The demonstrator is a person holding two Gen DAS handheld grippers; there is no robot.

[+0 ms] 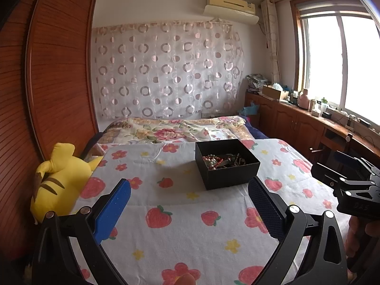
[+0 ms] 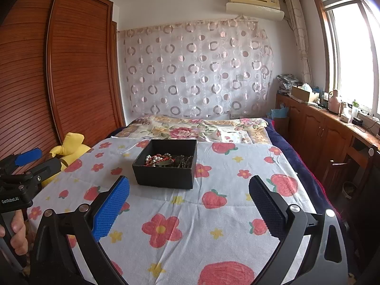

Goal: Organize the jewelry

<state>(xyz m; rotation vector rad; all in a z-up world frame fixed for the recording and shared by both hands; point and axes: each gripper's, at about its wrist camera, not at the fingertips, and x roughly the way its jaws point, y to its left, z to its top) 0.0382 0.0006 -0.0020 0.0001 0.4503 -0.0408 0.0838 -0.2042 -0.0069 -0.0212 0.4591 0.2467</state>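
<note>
A black open box [image 1: 226,163] stands on the strawberry-print cloth [image 1: 180,232] on the bed. A tangle of jewelry [image 1: 223,160], pearl and red beads with dark pieces, lies inside it. My left gripper [image 1: 190,204] is open and empty, held above the cloth short of the box. The right gripper's body shows at the right edge of the left wrist view. In the right wrist view the box [image 2: 166,166] and jewelry [image 2: 166,160] lie ahead and left. My right gripper [image 2: 190,204] is open and empty above the cloth [image 2: 190,225].
A yellow plush toy [image 1: 54,182] lies at the bed's left edge against a wooden wardrobe [image 1: 54,71]. A flowered quilt [image 1: 175,130] covers the far bed. Wooden cabinets [image 2: 320,133] with clutter run under the window on the right.
</note>
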